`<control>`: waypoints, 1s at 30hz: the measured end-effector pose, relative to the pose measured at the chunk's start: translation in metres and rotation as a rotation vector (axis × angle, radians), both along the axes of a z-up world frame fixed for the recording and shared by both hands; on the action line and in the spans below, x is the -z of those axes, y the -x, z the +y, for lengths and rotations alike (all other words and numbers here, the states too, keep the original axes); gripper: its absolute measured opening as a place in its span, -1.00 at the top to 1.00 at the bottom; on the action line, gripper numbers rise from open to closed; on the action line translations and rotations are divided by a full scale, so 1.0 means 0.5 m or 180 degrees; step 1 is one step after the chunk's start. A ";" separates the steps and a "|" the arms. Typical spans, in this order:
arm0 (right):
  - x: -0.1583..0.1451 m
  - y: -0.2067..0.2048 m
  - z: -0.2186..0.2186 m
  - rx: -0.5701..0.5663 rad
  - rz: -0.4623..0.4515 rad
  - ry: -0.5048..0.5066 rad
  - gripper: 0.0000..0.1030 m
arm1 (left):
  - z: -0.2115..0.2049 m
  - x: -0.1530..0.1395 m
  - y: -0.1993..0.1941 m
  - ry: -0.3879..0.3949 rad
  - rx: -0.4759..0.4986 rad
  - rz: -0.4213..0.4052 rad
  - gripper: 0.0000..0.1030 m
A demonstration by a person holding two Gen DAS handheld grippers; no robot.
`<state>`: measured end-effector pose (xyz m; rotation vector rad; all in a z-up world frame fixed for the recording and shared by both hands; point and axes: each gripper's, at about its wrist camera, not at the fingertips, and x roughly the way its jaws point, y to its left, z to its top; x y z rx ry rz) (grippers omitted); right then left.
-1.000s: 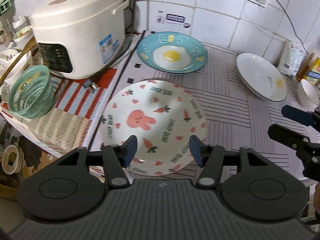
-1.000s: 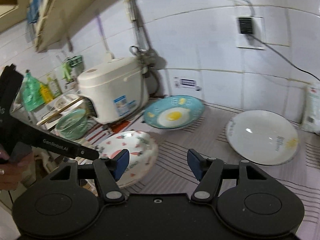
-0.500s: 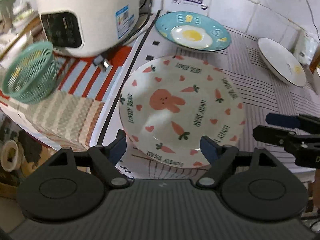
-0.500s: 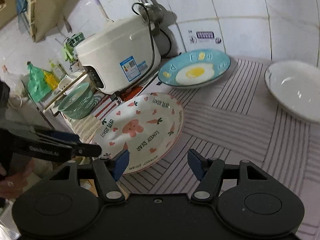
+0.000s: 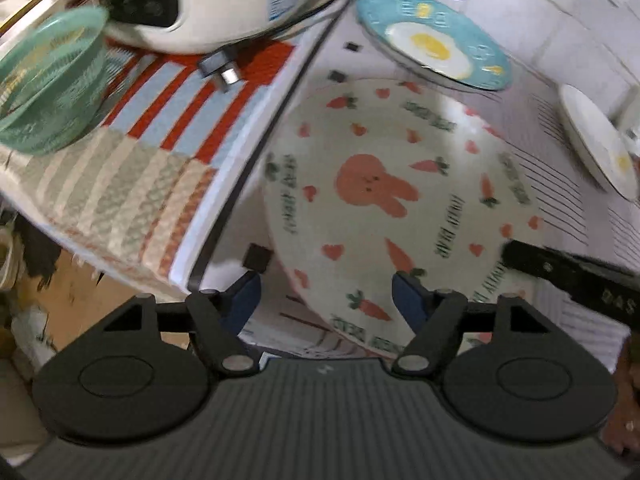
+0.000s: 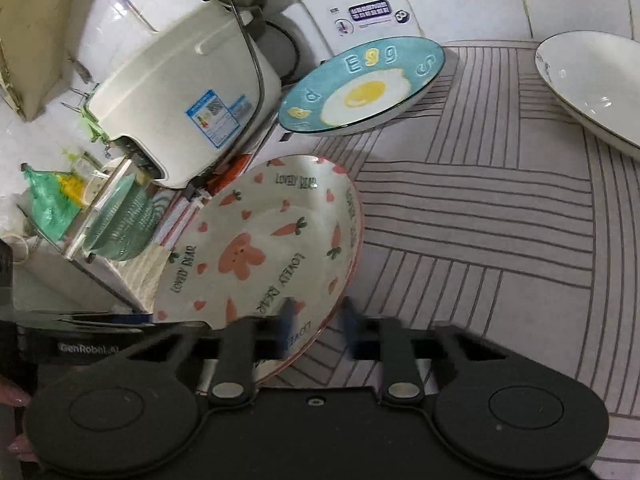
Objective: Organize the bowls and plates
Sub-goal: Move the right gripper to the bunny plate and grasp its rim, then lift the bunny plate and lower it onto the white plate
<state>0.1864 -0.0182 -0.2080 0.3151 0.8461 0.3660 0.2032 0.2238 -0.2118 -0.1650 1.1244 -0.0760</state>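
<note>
Both grippers dropped in closer since a second ago. Right gripper (image 6: 316,326) straddles the near rim of the bunny plate (image 6: 264,248) on the striped mat (image 6: 480,216), jaws narrowing; left gripper (image 5: 326,300) is wide. I'd seat deeper before pinching.

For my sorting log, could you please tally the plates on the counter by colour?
White with pink rabbit and carrots: 1, the rabbit plate
Blue with fried egg: 1, the egg plate
Plain white with dark rim: 1, the white plate
Total: 3 plates
</note>
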 end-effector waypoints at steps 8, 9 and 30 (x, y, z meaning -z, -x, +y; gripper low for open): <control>0.003 -0.001 -0.007 0.0105 0.0064 -0.0118 0.69 | 0.002 -0.006 -0.002 -0.0029 -0.0040 -0.0110 0.23; 0.004 -0.001 -0.006 0.0106 0.0062 -0.0119 0.69 | 0.003 -0.005 -0.002 0.0039 -0.0046 -0.0110 0.31; -0.053 0.044 -0.064 -0.0019 -0.0032 -0.0132 0.59 | -0.105 -0.102 0.034 -0.0108 0.0398 -0.0183 0.33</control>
